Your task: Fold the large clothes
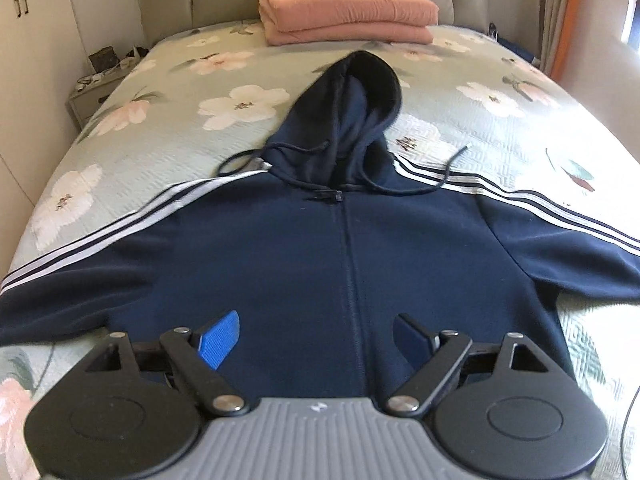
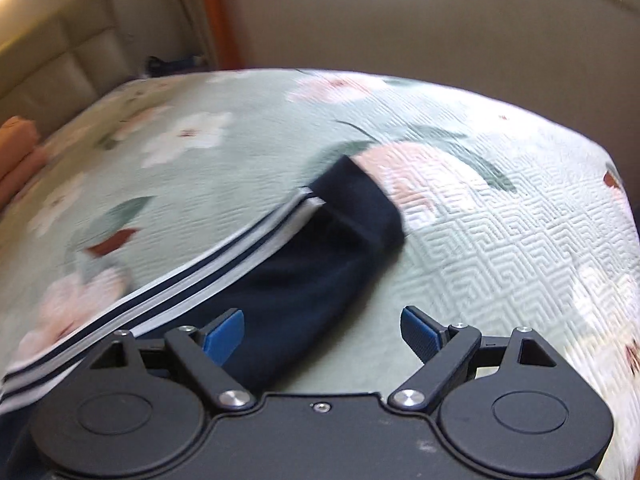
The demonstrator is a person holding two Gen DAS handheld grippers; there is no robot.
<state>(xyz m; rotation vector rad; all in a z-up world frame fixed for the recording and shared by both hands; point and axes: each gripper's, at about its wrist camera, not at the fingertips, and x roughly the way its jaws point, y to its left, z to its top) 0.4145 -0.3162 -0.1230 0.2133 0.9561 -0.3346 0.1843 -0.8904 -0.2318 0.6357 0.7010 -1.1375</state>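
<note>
Right gripper hangs wide open over the navy white-striped hoodie's sleeve; left gripper is open too, folding not started, next up's probably pinching the cuff.

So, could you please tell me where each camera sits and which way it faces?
Left wrist: on the left gripper, low over the hoodie, facing the hood, folded blanket and headboard; its open jaws show.
Right wrist: on the right gripper, facing along the striped sleeve toward the wall; open jaws show.
Shared: hoodie, floral bedspread, blanket.
</note>
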